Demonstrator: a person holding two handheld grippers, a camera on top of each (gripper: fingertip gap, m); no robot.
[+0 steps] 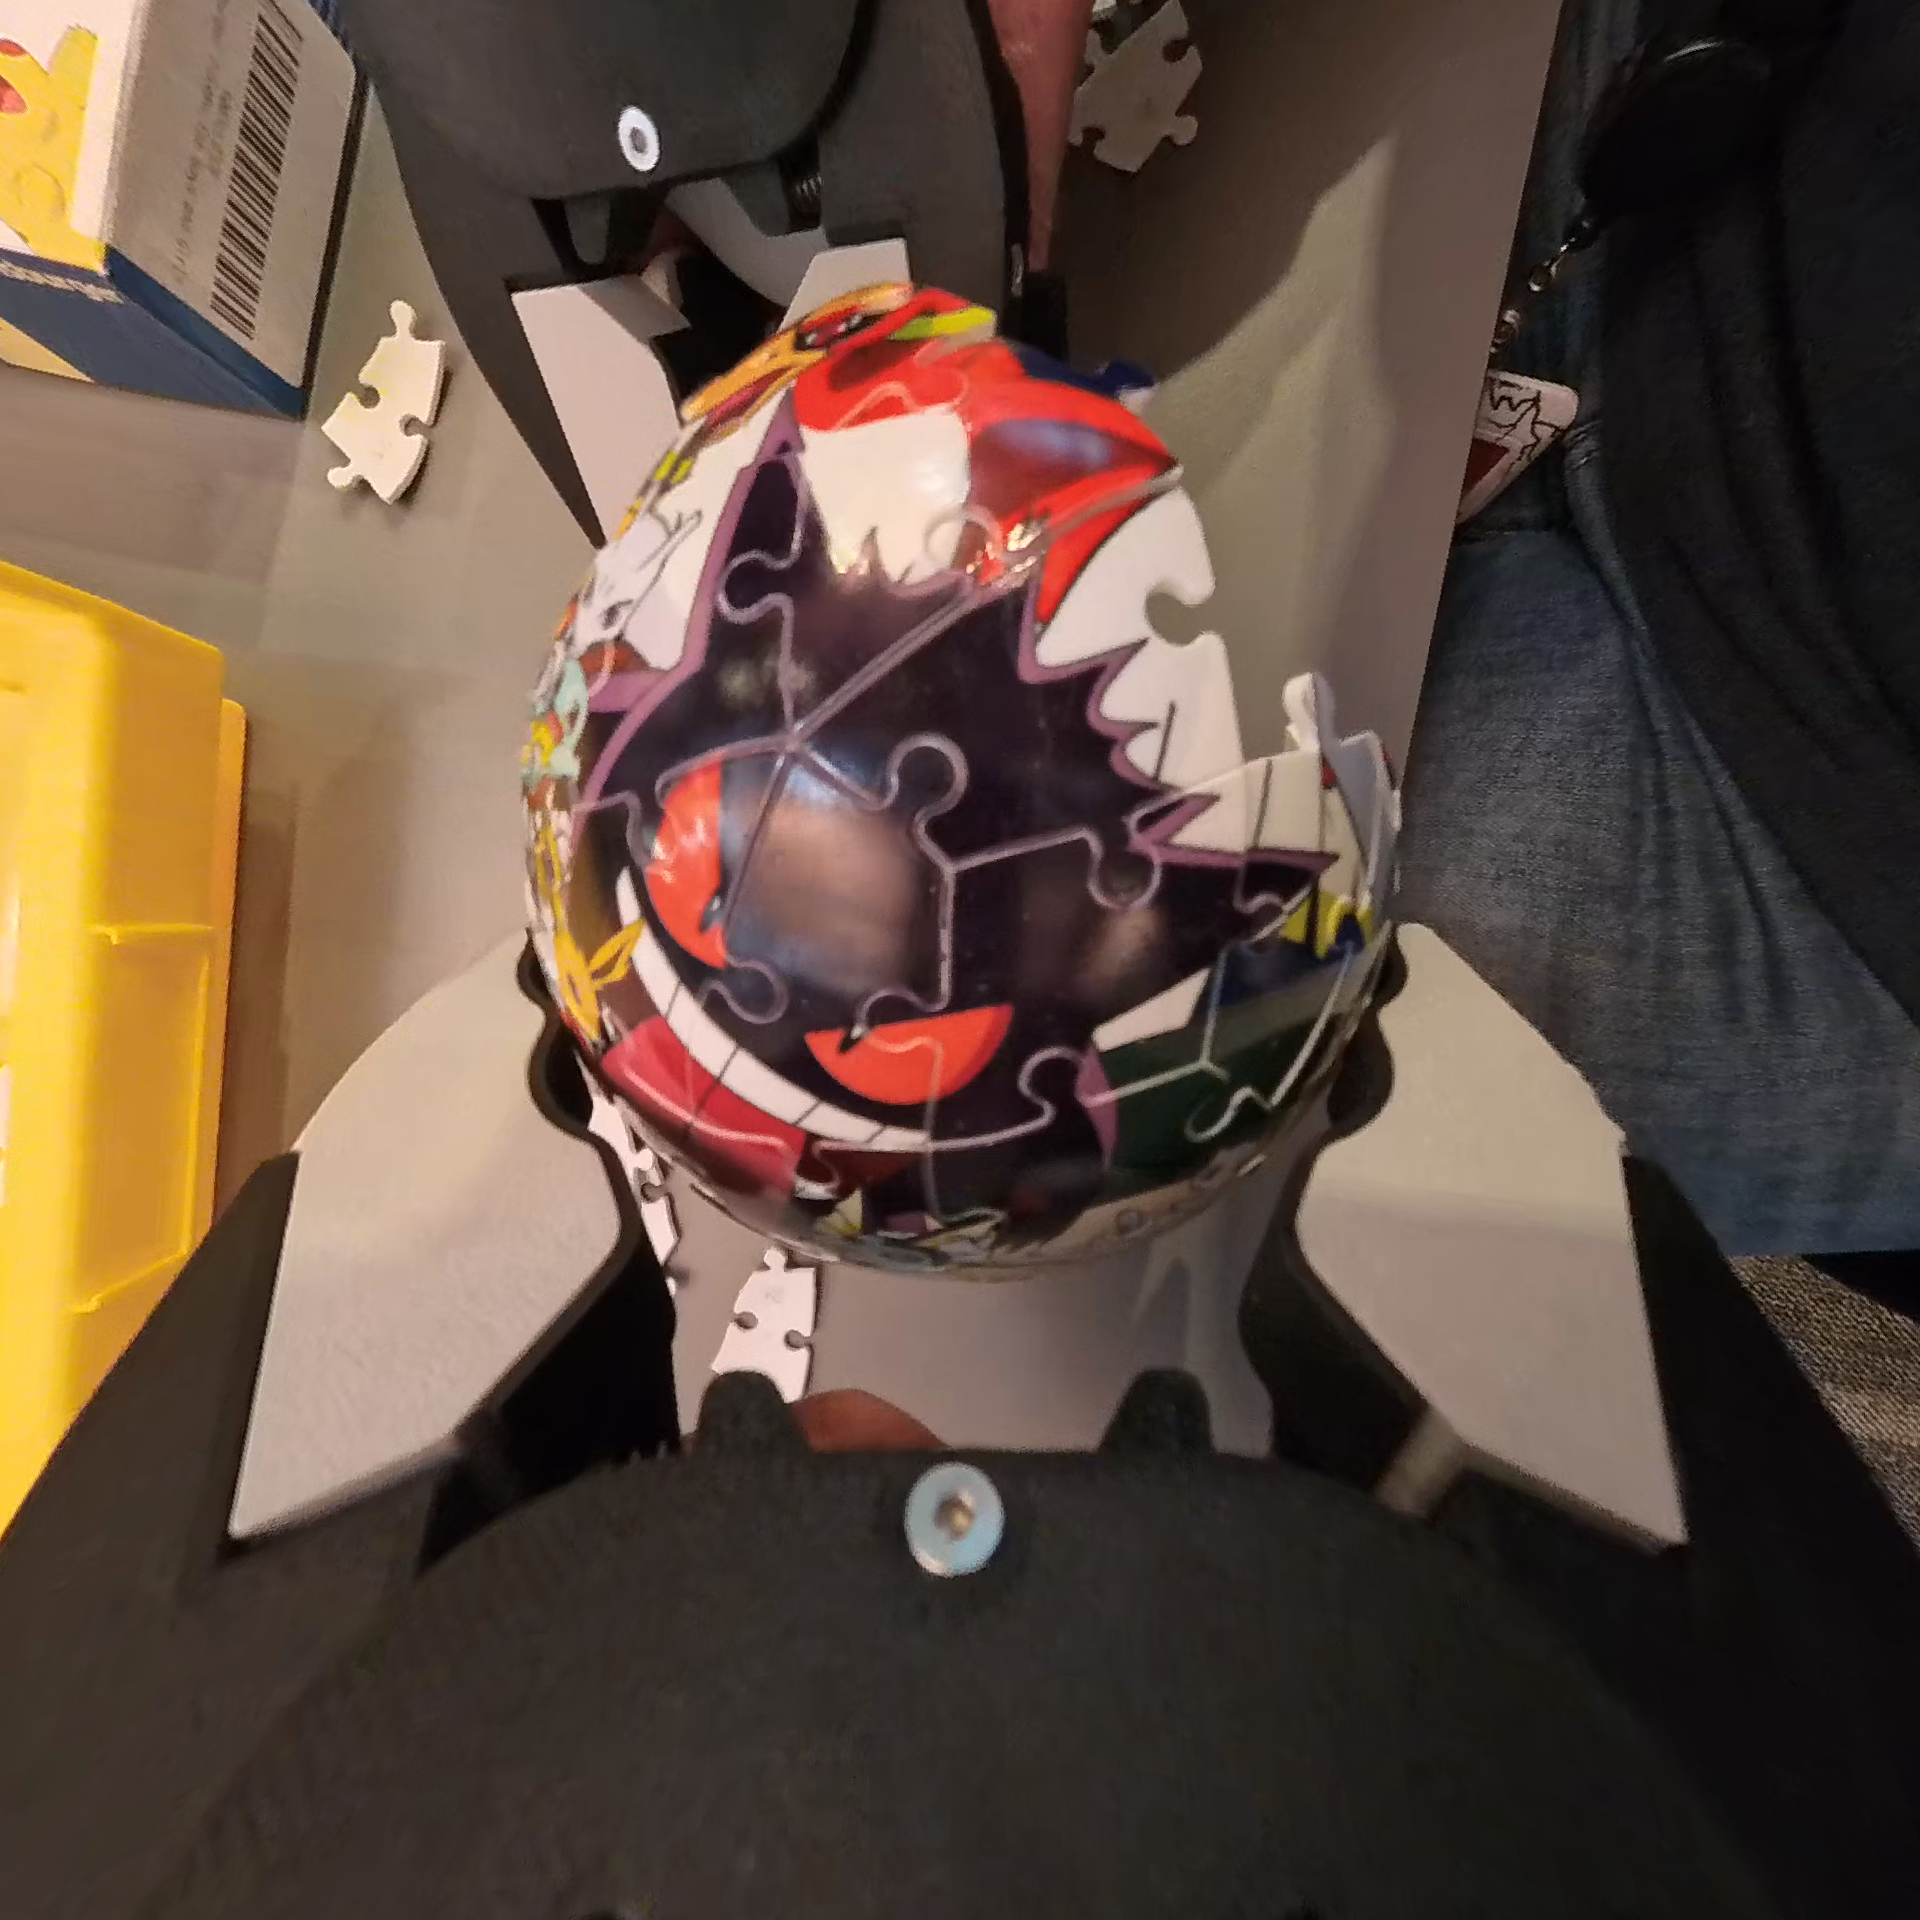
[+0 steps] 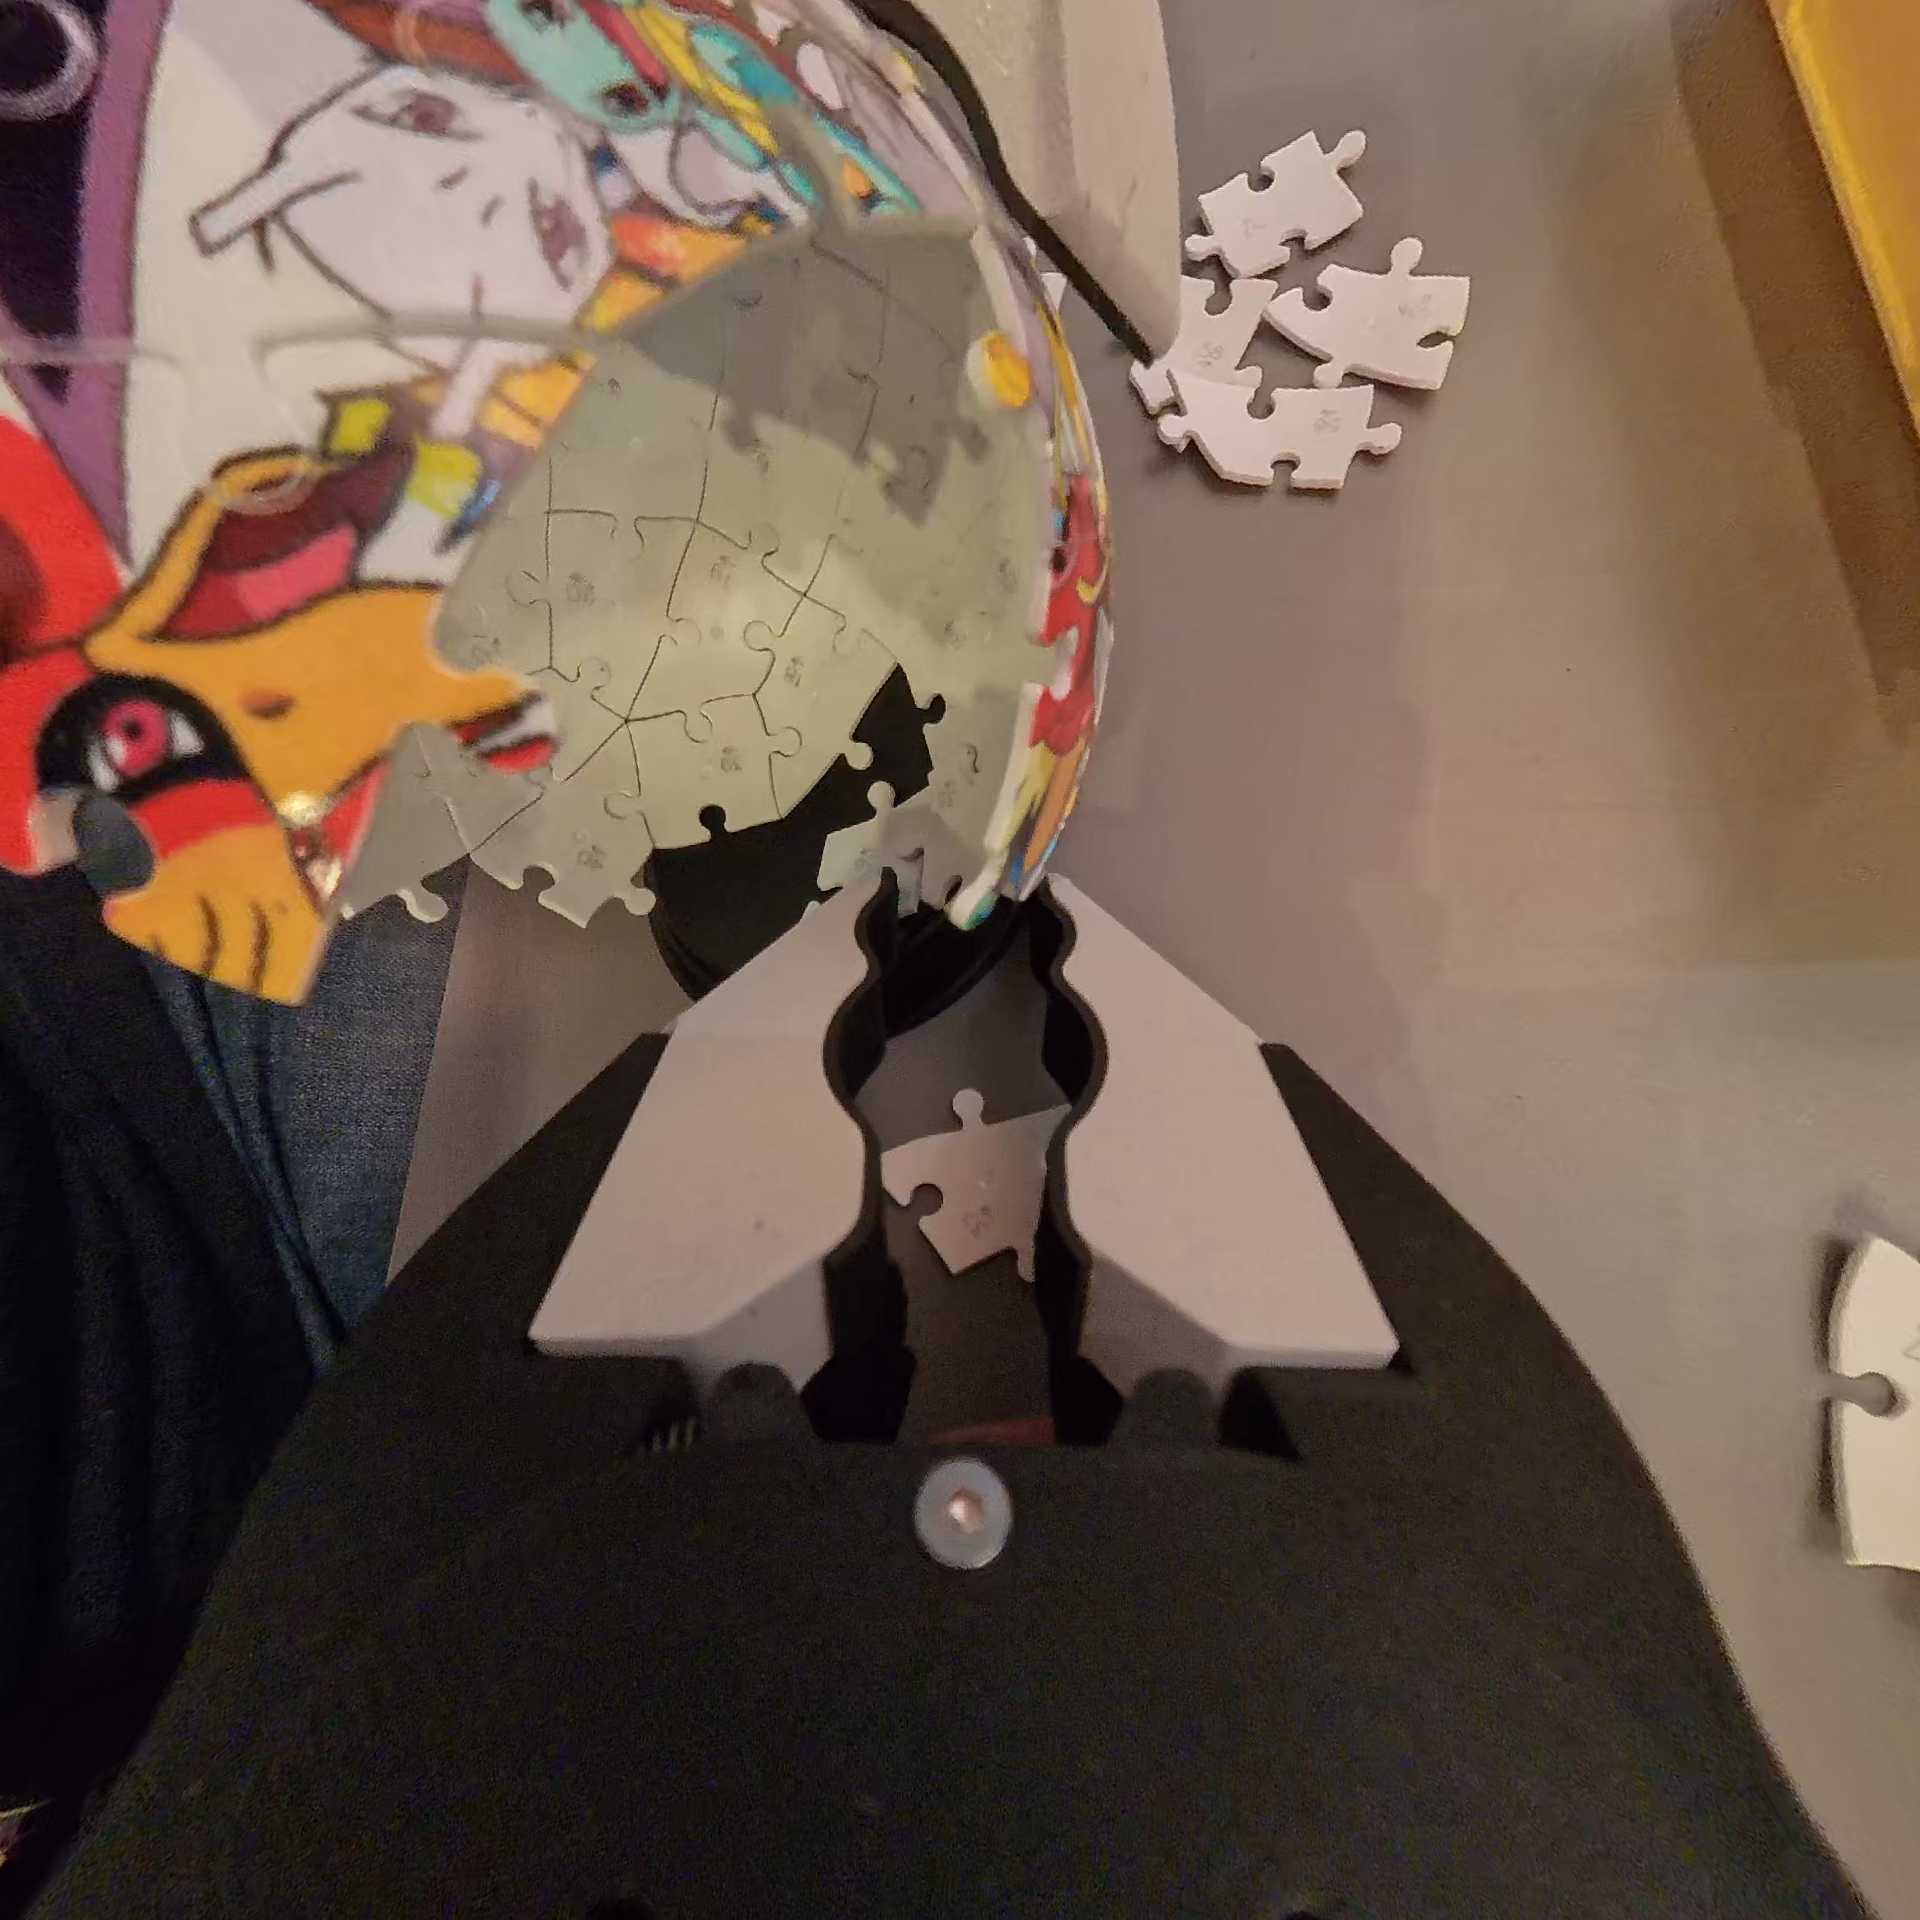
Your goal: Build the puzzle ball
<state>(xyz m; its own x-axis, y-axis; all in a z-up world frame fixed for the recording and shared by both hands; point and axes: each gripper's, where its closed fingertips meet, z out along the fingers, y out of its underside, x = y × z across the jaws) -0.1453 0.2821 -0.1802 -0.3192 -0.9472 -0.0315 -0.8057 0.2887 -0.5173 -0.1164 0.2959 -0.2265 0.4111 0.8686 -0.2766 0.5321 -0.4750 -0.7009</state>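
Observation:
The puzzle ball [image 1: 935, 831] is a glossy shell of colourful cartoon pieces, and my left gripper [image 1: 956, 997] is shut on its two sides and holds it above the grey table [image 1: 436, 727]. The right wrist view shows the ball's open side with its pale grey inner wall [image 2: 727, 582] and a jagged rim. My right gripper [image 2: 951, 899] is nearly shut, and its tips pinch the shell's lower rim edge. It also shows behind the ball in the left wrist view [image 1: 727, 208]. One left finger [image 2: 1101, 156] shows past the ball.
Loose white pieces lie on the table [image 1: 384, 405], [image 1: 769, 1320], [image 2: 1309, 322], [image 2: 977, 1195], [image 2: 1870, 1403]. A yellow bin [image 1: 104, 935] stands at the left, and a puzzle box [image 1: 156, 208] behind it. A person's dark clothing [image 1: 1662, 727] borders the table edge. Spacing between my two grippers at the tips: around 8 cm.

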